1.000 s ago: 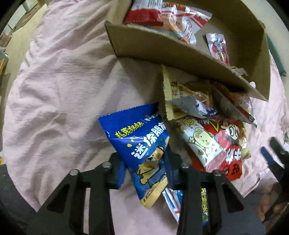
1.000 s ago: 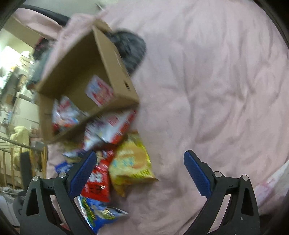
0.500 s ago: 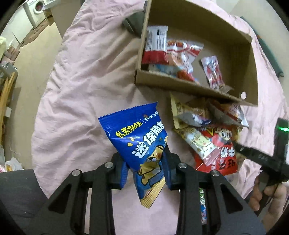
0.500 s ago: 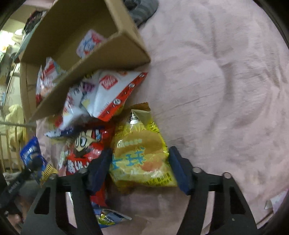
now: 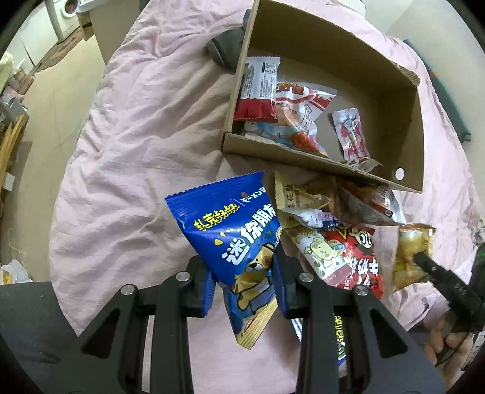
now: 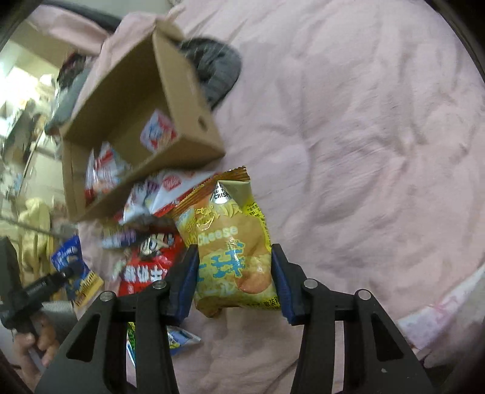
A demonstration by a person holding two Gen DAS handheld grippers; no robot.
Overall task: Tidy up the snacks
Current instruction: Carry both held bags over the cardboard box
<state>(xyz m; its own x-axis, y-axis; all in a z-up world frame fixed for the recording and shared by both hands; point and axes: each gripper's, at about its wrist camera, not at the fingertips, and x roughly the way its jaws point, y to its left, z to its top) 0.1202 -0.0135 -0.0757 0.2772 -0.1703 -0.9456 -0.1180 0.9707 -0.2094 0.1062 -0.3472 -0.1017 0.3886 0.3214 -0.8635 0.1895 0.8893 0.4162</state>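
My left gripper [image 5: 244,282] is shut on a blue snack bag [image 5: 230,230] and holds it above the pink sheet, in front of the cardboard box [image 5: 303,157]. The box holds several packets, among them a red-and-white one [image 5: 257,88]. A pile of snacks with a red bag [image 5: 354,257] lies against the box's near wall. In the right wrist view my right gripper [image 6: 233,272] has its jaws closing on a yellow cheese crisps bag [image 6: 230,239]. Both pads touch its sides. The same yellow bag [image 5: 409,257] shows at the right of the left wrist view.
A pink sheet [image 6: 363,136] covers the bed. A grey cloth item [image 5: 225,48] lies at the box's far corner. The floor and a washing machine [image 5: 69,15] lie beyond the bed's left edge. A person's hand [image 5: 448,342] grips the right tool.
The right jaws went from wide open to closed around the yellow bag, which has come up off the pile. The left gripper rose with the blue bag, so more of the box shows.
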